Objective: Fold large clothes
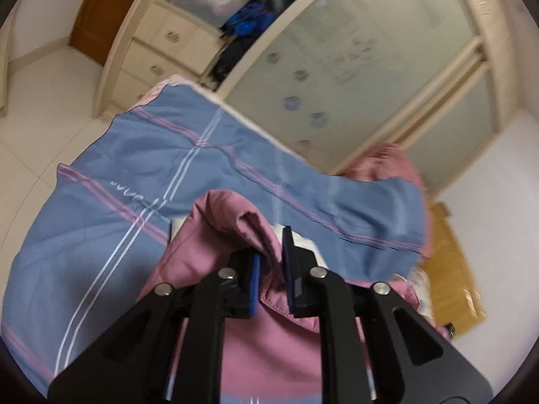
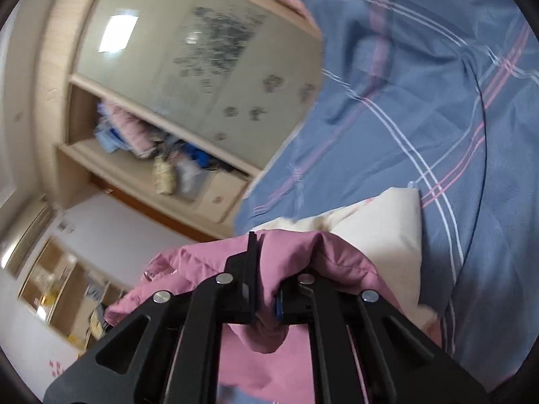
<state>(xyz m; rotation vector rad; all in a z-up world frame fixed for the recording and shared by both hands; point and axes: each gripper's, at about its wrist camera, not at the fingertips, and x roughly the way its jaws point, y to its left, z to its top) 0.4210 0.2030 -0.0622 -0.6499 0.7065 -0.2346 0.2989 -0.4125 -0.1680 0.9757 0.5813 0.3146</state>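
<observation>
A pink garment (image 1: pixel 269 346) hangs bunched in both grippers above a bed covered by a blue plaid sheet (image 1: pixel 118 181). My left gripper (image 1: pixel 271 256) is shut on a fold of the pink cloth, which drapes down below the fingers. In the right wrist view my right gripper (image 2: pixel 266 266) is shut on another bunch of the pink garment (image 2: pixel 303 256), which spills over both fingers. The blue sheet (image 2: pixel 454 101) fills the right side of that view. Both views are tilted and blurred.
A cream pillow (image 2: pixel 380 232) lies on the bed by the right gripper. A wardrobe with frosted sliding doors (image 1: pixel 353 67) and open shelves of clothes (image 2: pixel 161 155) stands past the bed. Drawers (image 1: pixel 161 57) and white floor tiles (image 1: pixel 40 101) are to the left.
</observation>
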